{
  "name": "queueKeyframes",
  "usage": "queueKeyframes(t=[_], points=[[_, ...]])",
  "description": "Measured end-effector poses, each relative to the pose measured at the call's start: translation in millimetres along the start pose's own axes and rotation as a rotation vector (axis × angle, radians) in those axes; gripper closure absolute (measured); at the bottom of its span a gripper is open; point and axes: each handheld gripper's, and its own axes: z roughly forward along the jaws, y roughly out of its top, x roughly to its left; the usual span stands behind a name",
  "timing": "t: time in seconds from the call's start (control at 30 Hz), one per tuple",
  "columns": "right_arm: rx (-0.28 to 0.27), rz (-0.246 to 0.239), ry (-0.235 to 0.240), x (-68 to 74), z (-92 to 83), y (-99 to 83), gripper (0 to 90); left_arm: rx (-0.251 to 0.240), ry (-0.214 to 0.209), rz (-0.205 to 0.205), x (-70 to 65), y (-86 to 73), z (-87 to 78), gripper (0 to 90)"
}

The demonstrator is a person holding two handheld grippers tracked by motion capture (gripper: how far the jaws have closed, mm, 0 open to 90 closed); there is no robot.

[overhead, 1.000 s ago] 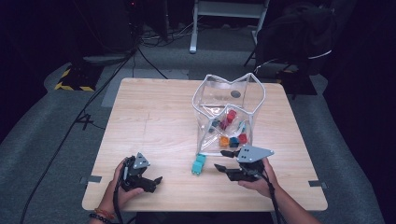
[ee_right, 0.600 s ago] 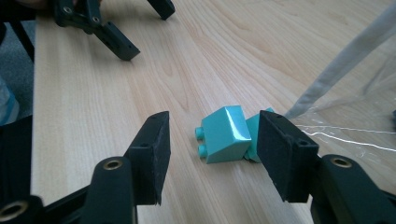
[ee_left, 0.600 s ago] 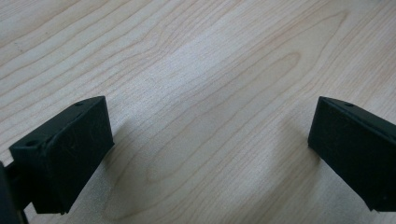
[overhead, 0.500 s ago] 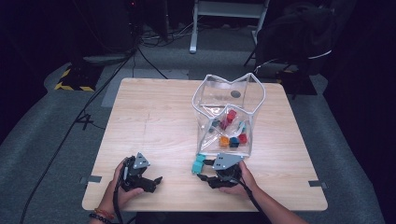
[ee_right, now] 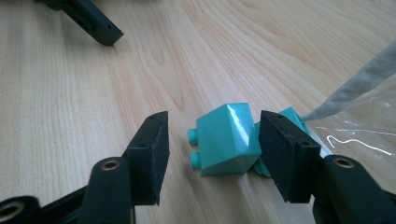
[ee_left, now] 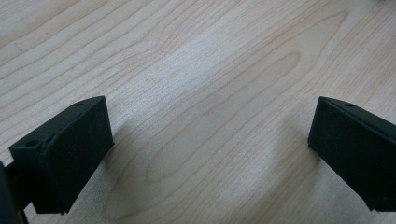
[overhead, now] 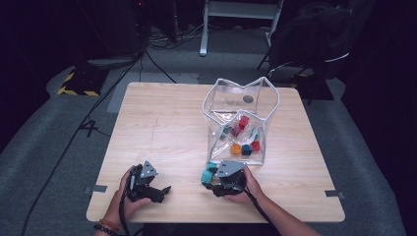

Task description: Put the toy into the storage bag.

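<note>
Teal faceted block (ee_right: 227,138), two studs, between matte black tool (ee_right: 212,156) jaws.

My left gripper (overhead: 158,191) rests low by the near edge, its 2 jaws spread wide; my right gripper (ee_right: 212,151) sits low, jaws parted, pads not pressing.

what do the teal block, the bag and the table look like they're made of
Teal block: likely hard moulded plastic, with a glossy highlight and studs. Bag: clear, flexible plastic film, with bricks visible through it, creases and glare. Table: pale wood or wood-look laminate, matte, with grain lines.
</note>
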Motion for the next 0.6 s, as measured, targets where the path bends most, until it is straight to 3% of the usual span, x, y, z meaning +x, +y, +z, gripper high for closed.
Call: queueKeyframes(t=[0.17, 0.43, 0.6], points=[[0.024, -0.007, -0.002, 1.6, 7.5, -0.5, 45.6, 0.000, 0.000, 0.000, 0.0, 0.0, 0.0, 0.1], [0.063, -0.015, -0.019, 5.1, 15.8, -2.1, 54.8, 0.000, 0.000, 0.000, 0.0, 0.0, 0.0, 0.1], [0.059, -0.012, -0.014, 3.9, 14.1, -2.4, 57.5, 0.000, 0.000, 0.000, 0.0, 0.0, 0.0, 0.1]])
